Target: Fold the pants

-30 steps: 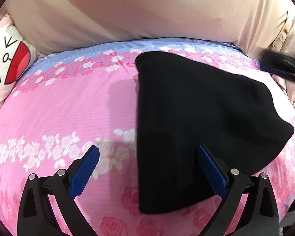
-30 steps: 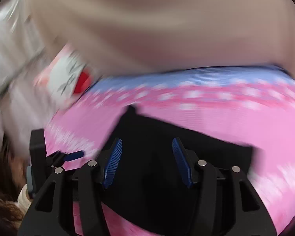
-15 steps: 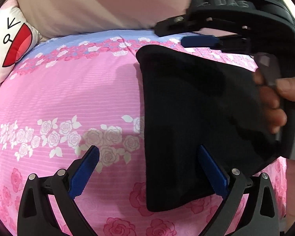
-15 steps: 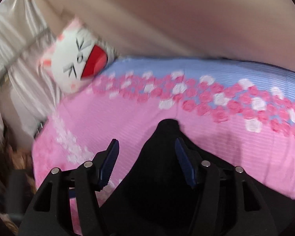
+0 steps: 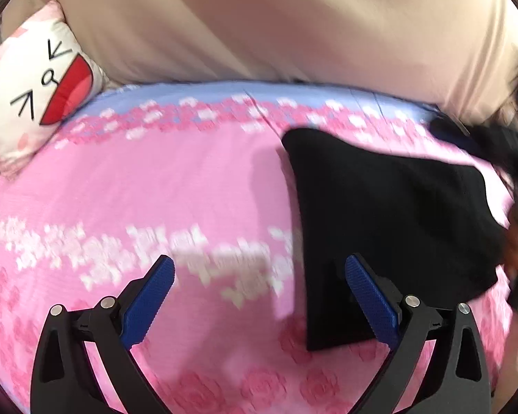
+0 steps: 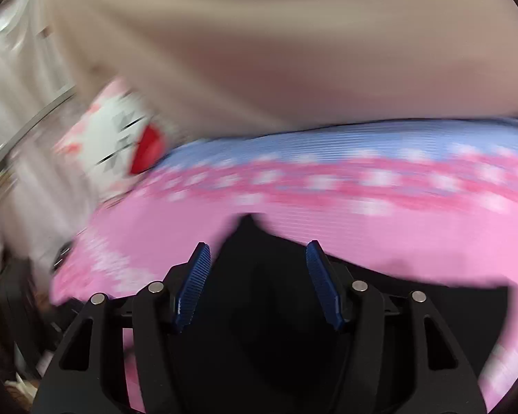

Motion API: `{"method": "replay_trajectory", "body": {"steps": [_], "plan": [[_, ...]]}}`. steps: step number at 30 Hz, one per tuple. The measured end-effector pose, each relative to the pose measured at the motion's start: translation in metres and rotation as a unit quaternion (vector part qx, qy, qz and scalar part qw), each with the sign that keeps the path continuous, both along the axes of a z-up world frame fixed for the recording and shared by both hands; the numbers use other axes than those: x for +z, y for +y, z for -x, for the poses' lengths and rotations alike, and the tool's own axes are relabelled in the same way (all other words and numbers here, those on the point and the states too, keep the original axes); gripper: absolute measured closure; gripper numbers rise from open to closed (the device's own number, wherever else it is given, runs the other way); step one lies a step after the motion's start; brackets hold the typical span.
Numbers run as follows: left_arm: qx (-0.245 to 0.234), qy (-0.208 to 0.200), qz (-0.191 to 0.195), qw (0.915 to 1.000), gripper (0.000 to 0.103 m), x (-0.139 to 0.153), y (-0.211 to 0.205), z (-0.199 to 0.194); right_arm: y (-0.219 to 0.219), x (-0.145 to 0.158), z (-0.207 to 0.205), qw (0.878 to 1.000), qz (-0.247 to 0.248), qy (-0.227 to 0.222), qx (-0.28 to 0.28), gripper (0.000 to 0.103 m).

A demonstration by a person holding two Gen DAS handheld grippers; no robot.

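The black pants lie folded into a compact shape on the pink floral bedsheet. My left gripper is open and empty above the sheet, its right finger over the pants' near left edge. My right gripper is open and empty just above the pants, which fill the lower middle of the right wrist view. In the left wrist view the right gripper and the hand holding it show as a dark blur at the right edge.
A white cartoon-face pillow lies at the bed's far left corner and also shows in the right wrist view. A beige padded headboard rises behind the bed. Clutter sits beyond the bed's left side.
The right gripper has pulled back from over the pants' far edge to the right side. The left gripper has shifted left, so the pants sit further right in its view. Both stay open.
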State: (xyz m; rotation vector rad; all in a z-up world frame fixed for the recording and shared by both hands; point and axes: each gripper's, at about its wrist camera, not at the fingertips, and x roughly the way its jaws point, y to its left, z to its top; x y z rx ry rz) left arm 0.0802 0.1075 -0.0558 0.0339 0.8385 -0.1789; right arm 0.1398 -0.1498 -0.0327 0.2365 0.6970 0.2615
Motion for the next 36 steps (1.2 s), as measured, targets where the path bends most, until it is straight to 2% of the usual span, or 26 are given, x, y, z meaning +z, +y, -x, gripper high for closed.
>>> {"method": "replay_trajectory", "body": {"steps": [2, 3, 5, 7, 9, 10, 11, 12, 13, 14, 15, 16, 18, 19, 21, 23, 25, 27, 30, 32, 36], "plan": [[-0.004, -0.015, -0.01, 0.9998, 0.005, 0.009, -0.008, -0.011, -0.034, -0.001, 0.019, 0.996, 0.044, 0.002, -0.075, 0.044], [-0.012, -0.024, -0.013, 0.9996, 0.005, 0.014, -0.017, -0.019, -0.041, -0.001, 0.025, 0.996, 0.049, 0.002, -0.079, 0.045], [-0.037, -0.028, -0.025, 0.9986, 0.005, 0.018, -0.045, -0.037, -0.044, -0.001, 0.031, 0.998, 0.032, 0.003, -0.058, 0.052], [-0.066, -0.022, -0.029, 0.9972, 0.005, 0.012, -0.07, -0.051, -0.029, -0.007, 0.031, 1.0, 0.023, 0.011, -0.002, 0.055], [-0.072, 0.008, -0.04, 0.9966, 0.005, -0.007, -0.09, -0.071, -0.009, -0.027, 0.018, 0.997, 0.074, 0.036, 0.01, 0.058], [-0.062, 0.026, -0.051, 0.9965, 0.005, -0.021, -0.096, -0.08, -0.013, -0.042, 0.009, 0.993, 0.11, 0.052, -0.01, 0.062], [-0.06, 0.037, -0.046, 0.9964, 0.005, -0.031, -0.095, -0.086, -0.017, -0.053, 0.004, 0.99, 0.122, 0.06, -0.026, 0.071], [-0.061, 0.049, -0.023, 0.9967, 0.005, -0.038, -0.09, -0.09, -0.037, -0.06, 0.006, 0.995, 0.082, 0.048, -0.036, 0.088], [-0.057, 0.069, 0.023, 0.9957, 0.005, -0.042, -0.08, -0.094, -0.049, -0.06, 0.008, 0.997, 0.04, 0.053, -0.04, 0.096], [-0.053, 0.082, 0.05, 0.994, 0.005, -0.044, -0.073, -0.096, -0.064, -0.059, 0.011, 0.997, -0.011, 0.062, -0.047, 0.098], [-0.05, 0.094, 0.069, 0.9919, 0.005, -0.046, -0.067, -0.098, -0.074, -0.054, 0.017, 0.995, -0.045, 0.066, -0.056, 0.098], [-0.045, 0.104, 0.083, 0.9901, 0.005, -0.046, -0.062, -0.096, -0.075, -0.046, 0.025, 0.995, -0.049, 0.056, -0.061, 0.095], [-0.032, 0.093, 0.08, 0.992, 0.005, -0.039, -0.059, -0.086, -0.069, -0.029, 0.041, 0.998, -0.034, 0.031, -0.05, 0.092], [-0.026, 0.076, 0.063, 0.9948, 0.005, -0.032, -0.061, -0.08, -0.064, -0.028, 0.049, 0.999, -0.021, 0.028, -0.041, 0.092], [-0.023, 0.045, 0.024, 0.9985, 0.005, -0.021, -0.067, -0.073, -0.059, -0.048, 0.045, 0.997, 0.028, 0.062, -0.039, 0.094], [-0.021, 0.014, -0.021, 0.9994, 0.005, -0.013, -0.078, -0.066, -0.068, -0.054, 0.053, 0.997, 0.002, 0.052, -0.049, 0.096], [-0.026, 0.0, -0.047, 0.9985, 0.005, -0.007, -0.084, -0.057, -0.072, -0.036, 0.074, 0.998, -0.01, 0.025, -0.063, 0.091], [-0.035, -0.005, -0.051, 0.9981, 0.005, 0.001, -0.087, -0.043, -0.075, -0.024, 0.089, 0.997, 0.016, 0.004, -0.075, 0.091], [-0.045, -0.015, -0.059, 0.9971, 0.005, 0.004, -0.091, -0.026, -0.099, -0.029, 0.105, 0.991, 0.058, 0.022, -0.114, 0.089], [-0.053, -0.009, -0.062, 0.9966, 0.005, 0.002, -0.099, -0.021, -0.116, -0.038, 0.107, 0.989, 0.062, 0.042, -0.128, 0.089], [-0.076, -0.001, -0.078, 0.994, 0.005, -0.008, -0.126, -0.013, -0.133, -0.052, 0.097, 0.993, 0.042, 0.053, -0.102, 0.089]]}}
